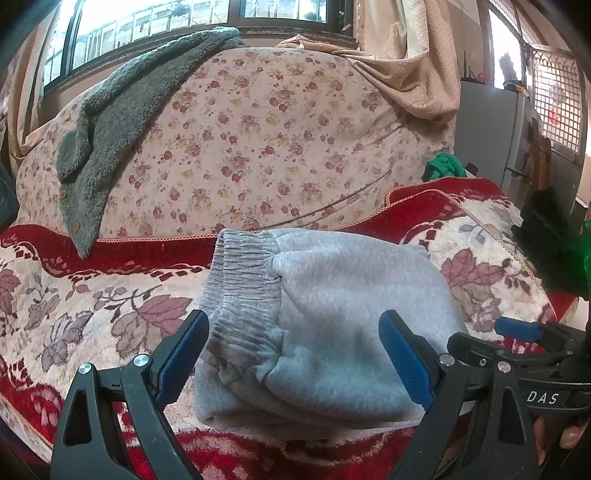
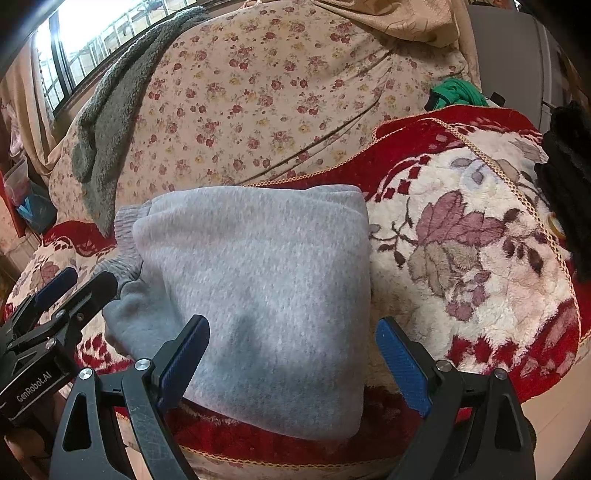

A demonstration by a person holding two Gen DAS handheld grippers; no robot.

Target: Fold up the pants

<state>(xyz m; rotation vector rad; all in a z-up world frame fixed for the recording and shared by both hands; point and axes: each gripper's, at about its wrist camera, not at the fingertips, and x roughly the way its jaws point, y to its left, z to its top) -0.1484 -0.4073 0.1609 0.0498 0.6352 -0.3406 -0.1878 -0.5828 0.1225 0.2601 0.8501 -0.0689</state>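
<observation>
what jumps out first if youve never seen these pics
The folded grey pants lie front and centre on a red flowered blanket. Both grippers, left and right, stand open over the bundle. Behind, a green-grey fleece lies draped over the flowered sheet.

Daylight from blown-out window point(image 1: 147, 22), soft shadows, sharp focus — fisheye-bent, dark corners

Each black hand-held gripper point(image 1: 295, 363) has blue ribbed pads point(image 1: 406, 363) and silver screws.
</observation>
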